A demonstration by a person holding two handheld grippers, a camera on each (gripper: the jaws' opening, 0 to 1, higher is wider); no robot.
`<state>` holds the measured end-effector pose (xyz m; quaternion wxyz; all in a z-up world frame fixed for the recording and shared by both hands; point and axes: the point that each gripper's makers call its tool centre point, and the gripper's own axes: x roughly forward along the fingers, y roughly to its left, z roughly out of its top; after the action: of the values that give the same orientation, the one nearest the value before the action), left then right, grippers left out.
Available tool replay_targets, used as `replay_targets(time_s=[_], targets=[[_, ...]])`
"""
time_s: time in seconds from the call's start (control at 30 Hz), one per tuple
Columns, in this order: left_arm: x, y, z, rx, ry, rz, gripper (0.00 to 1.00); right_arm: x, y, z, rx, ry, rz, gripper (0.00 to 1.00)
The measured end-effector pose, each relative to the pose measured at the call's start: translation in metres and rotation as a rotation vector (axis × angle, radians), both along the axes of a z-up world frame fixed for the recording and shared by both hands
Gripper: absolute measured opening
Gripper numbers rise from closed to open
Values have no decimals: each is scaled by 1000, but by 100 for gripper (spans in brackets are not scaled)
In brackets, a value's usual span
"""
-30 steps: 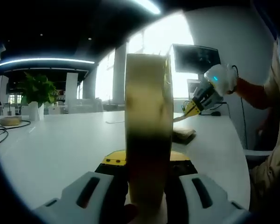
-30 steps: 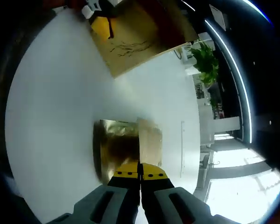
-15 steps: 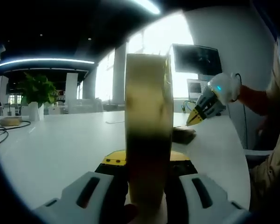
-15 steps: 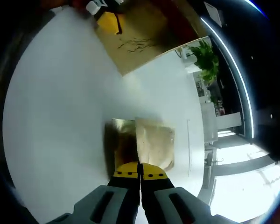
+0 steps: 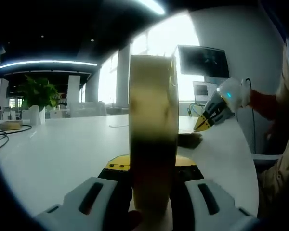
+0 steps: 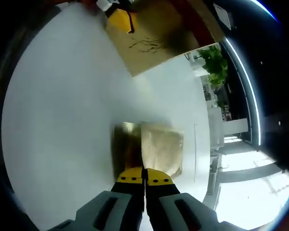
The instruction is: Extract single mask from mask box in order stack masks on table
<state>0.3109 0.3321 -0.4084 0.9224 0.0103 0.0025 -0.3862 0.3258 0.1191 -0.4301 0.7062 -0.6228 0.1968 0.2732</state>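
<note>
My left gripper [image 5: 151, 166] is shut on the tan mask box [image 5: 151, 130], which stands upright and edge-on between its jaws. Past it, a low stack of masks [image 5: 189, 140] lies on the white table [image 5: 62, 149]. My right gripper [image 5: 198, 128] hovers just above that stack, tips pointing down at it. In the right gripper view, the right gripper [image 6: 144, 176] is shut with nothing visible between its yellow tips. The golden-looking mask stack [image 6: 159, 147] lies just beyond them. The mask box [image 6: 164, 33] sits further off, with the left gripper [image 6: 118, 14] on it.
A potted plant [image 5: 37, 94] and a cable lie at the table's far left. A dark monitor [image 5: 202, 60] stands behind the stack. The person's sleeve and body [image 5: 284, 96] fill the right edge. The plant [image 6: 214, 60] also shows beyond the table.
My right gripper has lifted up and to the right off the mask stack, and the pale mask at its tip a second ago is gone. The left gripper and box have not moved.
</note>
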Motion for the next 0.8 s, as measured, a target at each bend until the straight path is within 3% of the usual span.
replay_targets(time_s=[0.37, 0.5, 0.8], targets=[[0, 0, 0, 1, 0, -1, 20, -3, 1, -4, -12, 12, 31, 0], [0, 0, -1, 3, -2, -1, 20, -4, 3, -5, 18, 21, 21, 6], [-1, 0, -1, 2, -1, -1, 20, -15, 0, 3, 82, 42, 7, 6]])
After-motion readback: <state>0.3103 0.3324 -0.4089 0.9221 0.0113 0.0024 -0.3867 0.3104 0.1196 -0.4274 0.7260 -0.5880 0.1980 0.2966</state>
